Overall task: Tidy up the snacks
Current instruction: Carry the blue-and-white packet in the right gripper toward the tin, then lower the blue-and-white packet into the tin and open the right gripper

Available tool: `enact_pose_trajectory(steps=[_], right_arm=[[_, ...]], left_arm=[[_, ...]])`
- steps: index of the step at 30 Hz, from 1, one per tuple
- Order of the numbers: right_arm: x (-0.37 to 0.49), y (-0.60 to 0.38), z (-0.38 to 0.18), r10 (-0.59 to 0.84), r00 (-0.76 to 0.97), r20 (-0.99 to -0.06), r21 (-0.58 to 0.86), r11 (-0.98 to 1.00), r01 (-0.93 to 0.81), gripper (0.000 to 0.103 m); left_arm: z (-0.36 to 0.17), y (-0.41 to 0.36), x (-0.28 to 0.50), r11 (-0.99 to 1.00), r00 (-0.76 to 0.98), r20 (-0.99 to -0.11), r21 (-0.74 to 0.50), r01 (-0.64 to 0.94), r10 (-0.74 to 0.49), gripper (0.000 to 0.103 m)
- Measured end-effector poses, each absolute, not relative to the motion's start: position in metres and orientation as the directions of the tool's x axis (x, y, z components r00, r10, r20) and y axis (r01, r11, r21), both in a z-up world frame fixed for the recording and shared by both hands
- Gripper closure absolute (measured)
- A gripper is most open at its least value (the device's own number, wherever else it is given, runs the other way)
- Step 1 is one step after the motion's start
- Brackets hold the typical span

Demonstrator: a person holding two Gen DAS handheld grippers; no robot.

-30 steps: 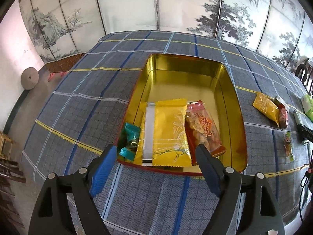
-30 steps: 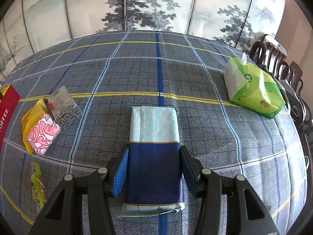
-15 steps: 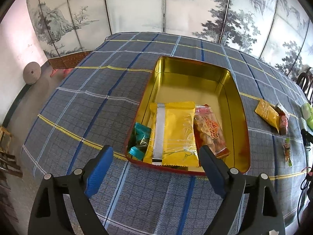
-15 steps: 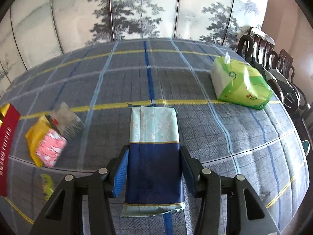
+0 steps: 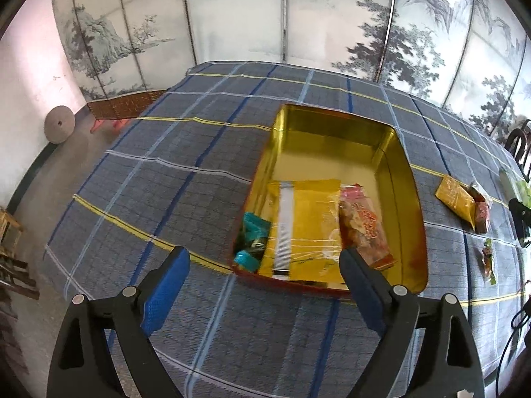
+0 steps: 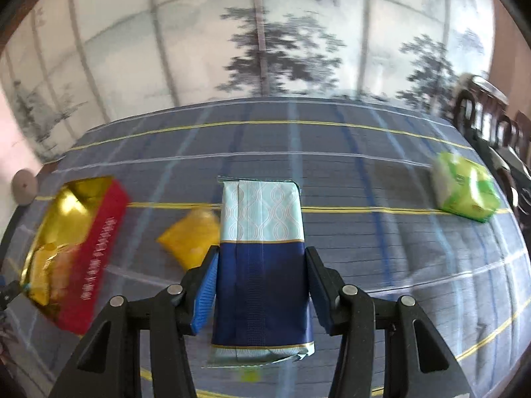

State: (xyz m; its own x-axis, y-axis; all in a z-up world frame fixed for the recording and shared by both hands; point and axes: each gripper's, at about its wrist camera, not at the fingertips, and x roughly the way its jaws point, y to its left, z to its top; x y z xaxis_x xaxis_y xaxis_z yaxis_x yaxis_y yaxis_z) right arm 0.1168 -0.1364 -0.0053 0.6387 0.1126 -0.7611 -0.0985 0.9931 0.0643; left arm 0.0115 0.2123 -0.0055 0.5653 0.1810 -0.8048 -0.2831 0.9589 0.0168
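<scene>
My right gripper (image 6: pixel 262 267) is shut on a blue and pale-green snack packet (image 6: pixel 261 245) and holds it above the table. A gold-lined tin with red outer walls (image 5: pixel 410 179) stands on the checked cloth; it also shows at the left of the right wrist view (image 6: pixel 99 242). In the tin lie a yellow packet (image 5: pixel 308 229), a red-orange cracker packet (image 5: pixel 363 225) and small teal sweets (image 5: pixel 254 232). My left gripper (image 5: pixel 265 273) is open and empty, just short of the tin's near wall.
A yellow packet (image 5: pixel 454 197) with a small red one (image 5: pixel 481 214) and a thin green packet (image 5: pixel 488 260) lie right of the tin. A green tissue pack (image 6: pixel 464 190) sits far right. Chairs (image 6: pixel 491 122) stand beyond the table's right edge. A painted screen stands behind.
My right gripper has swung left with the blue packet, bringing the tin into its view. My left gripper has drawn back and left from the tin, still open.
</scene>
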Motion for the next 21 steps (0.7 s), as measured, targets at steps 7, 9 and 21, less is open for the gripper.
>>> enact_pose_trajectory(steps=[7,9,21], right_arm=[[0.104,-0.056,-0.004,0.22,0.61,-0.761,0.081,0.965,-0.248,0.052],[0.099,-0.03,-0.003,0.243,0.605,-0.758,0.071,0.953,-0.294,0.052],[0.079,0.058,-0.004,0.344,0.536,-0.771,0.069,0.881,-0.467,0.052]], left_arm=[[-0.005,0.225,0.003,0.949,0.558,-0.803,0.029,-0.313,0.208,0.013],[-0.005,0.229,-0.001,0.944,0.556,-0.799,0.042,-0.327,0.228,0.013],[-0.007,0.252,-0.018,0.921,0.537,-0.797,0.061,-0.385,0.278,0.013]])
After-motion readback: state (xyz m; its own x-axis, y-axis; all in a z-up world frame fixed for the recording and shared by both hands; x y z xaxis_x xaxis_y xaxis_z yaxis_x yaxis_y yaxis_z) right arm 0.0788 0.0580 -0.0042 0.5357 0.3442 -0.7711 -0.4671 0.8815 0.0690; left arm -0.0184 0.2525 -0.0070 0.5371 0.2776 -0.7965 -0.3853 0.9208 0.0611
